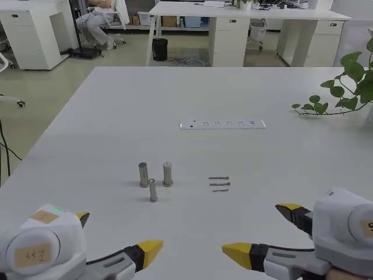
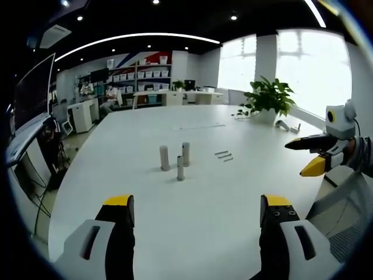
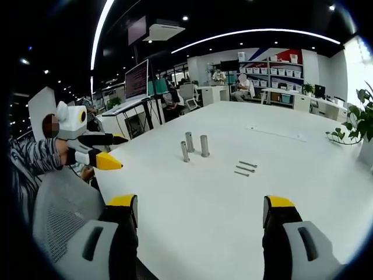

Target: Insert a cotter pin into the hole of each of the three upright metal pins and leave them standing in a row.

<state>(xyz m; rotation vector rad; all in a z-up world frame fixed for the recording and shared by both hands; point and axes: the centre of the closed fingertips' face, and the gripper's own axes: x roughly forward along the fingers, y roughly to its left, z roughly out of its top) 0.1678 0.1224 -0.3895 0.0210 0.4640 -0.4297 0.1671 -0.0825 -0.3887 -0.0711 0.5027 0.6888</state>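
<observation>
Three upright metal pins [image 1: 154,179] stand in a tight cluster near the middle of the white table [image 1: 116,116]. Three small cotter pins [image 1: 219,184] lie side by side to their right. My left gripper [image 1: 119,233] is open at the bottom left, well short of the pins. At the bottom right my right gripper [image 1: 257,229] is open too, nothing between its yellow tips. In the left gripper view the metal pins [image 2: 178,158] and cotter pins [image 2: 223,156] lie ahead of my open left gripper [image 2: 197,204]. In the right gripper view the metal pins [image 3: 193,146] and cotter pins [image 3: 245,169] lie beyond my right gripper [image 3: 198,204].
A flat white strip [image 1: 222,123] lies farther back on the table. A trailing plant [image 1: 349,87] reaches over the right edge. Beyond the table are white desks, a black bin [image 1: 159,49] and a seated person [image 1: 99,20].
</observation>
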